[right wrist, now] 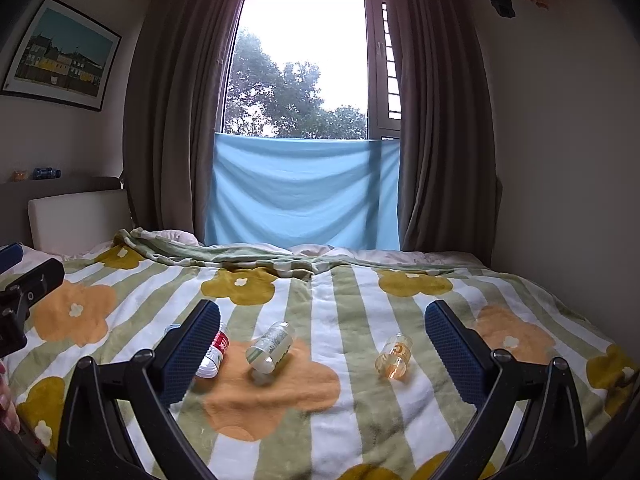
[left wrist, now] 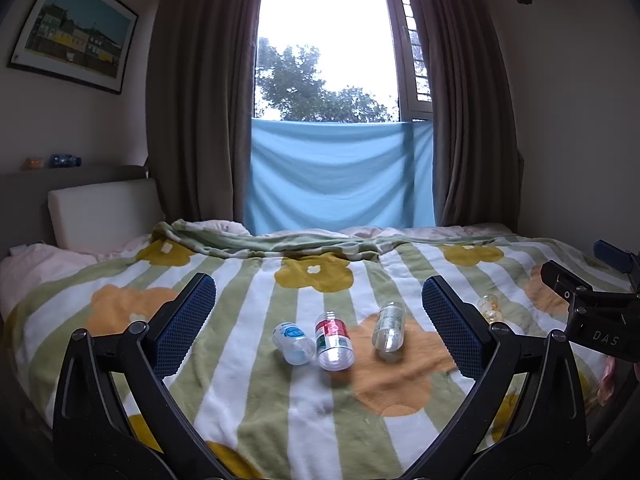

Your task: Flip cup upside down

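Cups (left wrist: 334,341) labelled, writing unreadable

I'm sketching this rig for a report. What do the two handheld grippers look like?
Both look alike. The left gripper has a glossy black plastic frame with curved struts, round bolts at the pivots, and two jaws faced with dark blue dimpled pads. The right gripper matches it; its body, seen from the left wrist camera, carries white "DAS" lettering. No cables or sleeves are visible.

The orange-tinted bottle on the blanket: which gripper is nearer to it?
Right. The orange-tinted bottle lies ahead between the open right gripper fingers; from the left gripper it lies off to the right, beyond its right finger.
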Demonstrator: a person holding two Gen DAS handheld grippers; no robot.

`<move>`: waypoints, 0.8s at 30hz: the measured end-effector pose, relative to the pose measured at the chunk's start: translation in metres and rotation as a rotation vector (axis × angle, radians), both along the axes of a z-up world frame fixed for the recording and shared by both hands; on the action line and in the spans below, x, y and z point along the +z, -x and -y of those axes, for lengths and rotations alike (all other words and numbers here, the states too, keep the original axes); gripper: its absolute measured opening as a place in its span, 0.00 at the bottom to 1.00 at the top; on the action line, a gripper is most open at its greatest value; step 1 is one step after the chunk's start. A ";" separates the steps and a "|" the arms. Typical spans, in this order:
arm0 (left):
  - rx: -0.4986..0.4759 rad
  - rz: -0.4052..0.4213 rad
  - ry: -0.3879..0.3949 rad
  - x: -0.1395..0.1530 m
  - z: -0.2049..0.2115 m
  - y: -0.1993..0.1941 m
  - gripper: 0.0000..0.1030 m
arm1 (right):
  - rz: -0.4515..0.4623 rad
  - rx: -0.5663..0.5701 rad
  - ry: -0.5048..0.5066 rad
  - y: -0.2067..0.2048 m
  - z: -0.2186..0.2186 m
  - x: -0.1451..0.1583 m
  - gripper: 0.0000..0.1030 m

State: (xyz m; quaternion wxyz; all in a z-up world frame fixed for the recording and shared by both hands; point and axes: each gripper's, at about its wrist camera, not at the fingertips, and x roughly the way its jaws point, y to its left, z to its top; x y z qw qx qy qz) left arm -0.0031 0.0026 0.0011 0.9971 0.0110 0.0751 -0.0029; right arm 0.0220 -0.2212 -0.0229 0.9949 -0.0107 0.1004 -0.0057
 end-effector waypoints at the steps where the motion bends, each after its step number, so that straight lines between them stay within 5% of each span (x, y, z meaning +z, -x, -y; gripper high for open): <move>1: 0.000 -0.001 -0.001 0.000 0.000 0.000 1.00 | -0.002 0.001 -0.002 0.000 0.001 0.000 1.00; 24: -0.004 -0.011 0.005 0.001 -0.001 0.000 1.00 | -0.014 -0.011 -0.014 0.000 0.005 -0.003 1.00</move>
